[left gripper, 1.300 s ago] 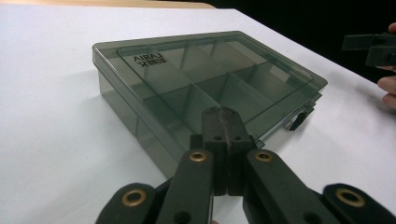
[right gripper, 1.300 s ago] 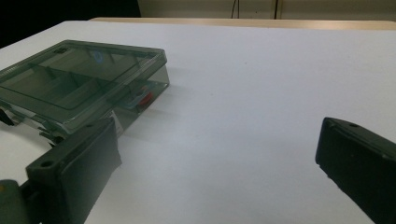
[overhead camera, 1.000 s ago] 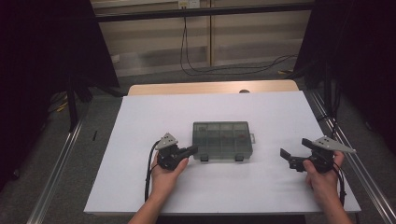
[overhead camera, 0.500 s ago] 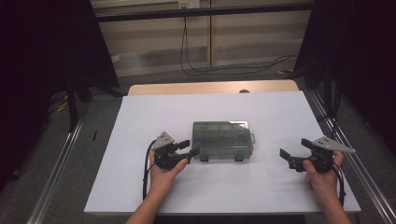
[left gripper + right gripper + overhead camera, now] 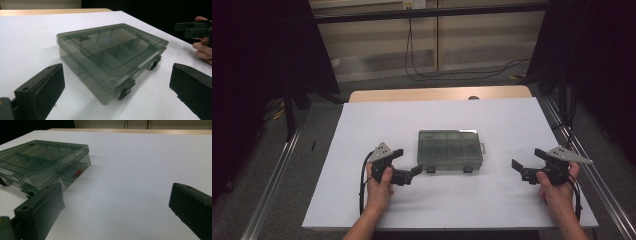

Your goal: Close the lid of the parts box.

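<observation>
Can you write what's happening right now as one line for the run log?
left tool: open, jaws just opened, nothing between them, beside box | compartment box: lid closed, latches shut, on white table | right tool: open, apart from box

This looks like a lab set up for recording — not a home or a shop. A table (image 5: 362,150) covered by a plain white sheet stands inside a frame of dark metal bars (image 5: 432,11), with black curtains (image 5: 257,75) hung at both sides. Aluminium rails (image 5: 269,185) run along the grey carpeted floor (image 5: 437,82), and loose black cables (image 5: 422,60) trail down the pale panelled wall (image 5: 482,40) behind.
</observation>
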A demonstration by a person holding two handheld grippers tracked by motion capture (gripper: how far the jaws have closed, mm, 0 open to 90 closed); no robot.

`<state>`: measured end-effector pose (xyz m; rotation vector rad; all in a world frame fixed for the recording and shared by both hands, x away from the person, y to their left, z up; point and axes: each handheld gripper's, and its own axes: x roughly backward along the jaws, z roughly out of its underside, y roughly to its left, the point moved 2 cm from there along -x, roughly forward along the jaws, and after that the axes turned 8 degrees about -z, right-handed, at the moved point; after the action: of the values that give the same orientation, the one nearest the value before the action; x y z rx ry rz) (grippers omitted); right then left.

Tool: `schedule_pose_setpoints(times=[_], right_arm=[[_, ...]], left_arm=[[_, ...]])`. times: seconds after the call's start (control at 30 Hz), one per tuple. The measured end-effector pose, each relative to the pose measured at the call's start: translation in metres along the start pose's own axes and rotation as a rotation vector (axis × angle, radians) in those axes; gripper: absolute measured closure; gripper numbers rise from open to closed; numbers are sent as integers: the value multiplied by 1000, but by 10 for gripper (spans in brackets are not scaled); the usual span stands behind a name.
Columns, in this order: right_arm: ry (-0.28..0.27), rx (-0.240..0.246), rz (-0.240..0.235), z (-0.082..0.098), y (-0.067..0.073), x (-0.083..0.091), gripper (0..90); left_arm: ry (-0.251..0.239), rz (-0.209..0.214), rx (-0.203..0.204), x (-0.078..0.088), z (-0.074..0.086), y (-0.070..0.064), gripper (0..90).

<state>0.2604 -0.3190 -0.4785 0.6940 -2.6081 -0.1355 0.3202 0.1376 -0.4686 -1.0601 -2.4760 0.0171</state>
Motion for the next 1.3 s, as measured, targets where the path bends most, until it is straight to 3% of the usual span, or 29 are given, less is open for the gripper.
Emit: schedule_pose_setpoints(times=[0.1,0.13,0.3,0.63,1.0,1.03,1.07,1.3], right_arm=[[0,0,-1,0,0,0,0],[1,-2,-2,0,0,0,0],[-1,-4,2,0,0,0,0],[1,-2,0,1,0,0,0],[1,-9,3,1,-1,0,0],[1,-11,3,1,-1,0,0],[0,-9,4,1,-1,0,0],[-1,-7,5,1,-2,0,0]], left_arm=[[-17,2,14,6,0,7,0],[-19,-21,24,9,-1,9,0],[-31,-41,29,20,0,17,0],[-29,-105,12,41,5,38,0],[-28,-159,18,62,11,58,0],[-40,-158,36,63,12,59,0],[-31,-161,21,65,12,62,0],[-17,-189,14,77,19,70,0]])
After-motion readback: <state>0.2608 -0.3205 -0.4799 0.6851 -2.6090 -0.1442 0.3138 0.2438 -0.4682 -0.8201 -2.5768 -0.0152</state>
